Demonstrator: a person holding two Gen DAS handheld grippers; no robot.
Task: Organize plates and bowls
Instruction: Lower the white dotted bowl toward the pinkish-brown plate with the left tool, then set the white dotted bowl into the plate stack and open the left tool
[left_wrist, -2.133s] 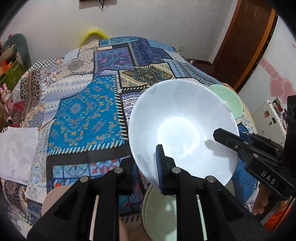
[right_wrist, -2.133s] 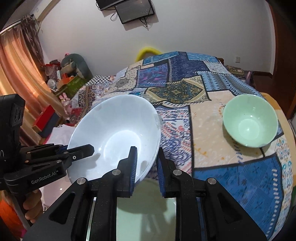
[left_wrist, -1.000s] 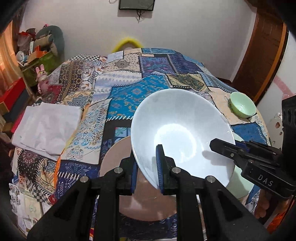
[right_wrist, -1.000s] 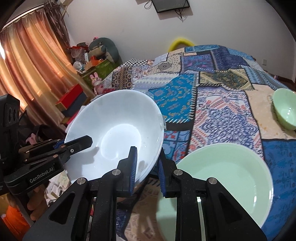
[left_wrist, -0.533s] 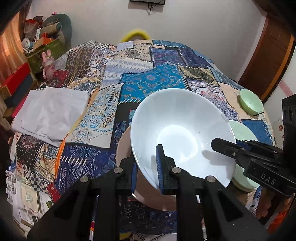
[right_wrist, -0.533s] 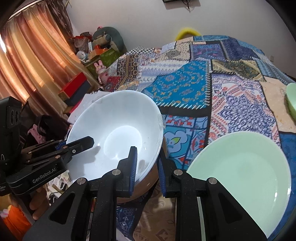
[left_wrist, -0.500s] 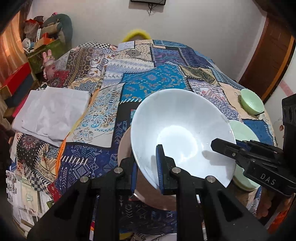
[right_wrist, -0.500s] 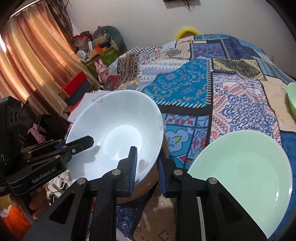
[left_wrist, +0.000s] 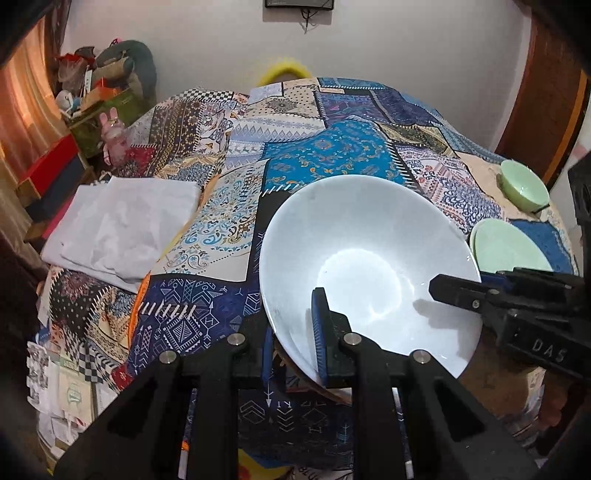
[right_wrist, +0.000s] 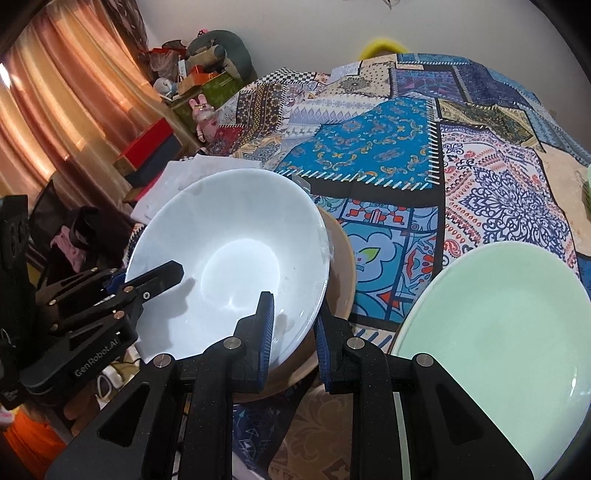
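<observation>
A large white bowl (left_wrist: 369, 258) is held by both grippers at opposite sides of its rim. My left gripper (left_wrist: 293, 332) is shut on its near rim, and my right gripper (right_wrist: 291, 325) is shut on its right rim (right_wrist: 229, 258). The bowl hangs tilted just over a tan plate (right_wrist: 341, 266) near the table's front edge; I cannot tell whether they touch. A pale green plate (right_wrist: 495, 325) lies to the right (left_wrist: 506, 247). A small green bowl (left_wrist: 524, 184) stands further right at the back.
The table wears a patchwork cloth (left_wrist: 332, 155). A folded white cloth (left_wrist: 122, 225) lies at the left. Boxes and toys (right_wrist: 199, 88) stand along the wall and curtain beyond the left edge.
Both grippers have carried the white bowl to the left, from above the green plate to over the tan plate, and lowered it.
</observation>
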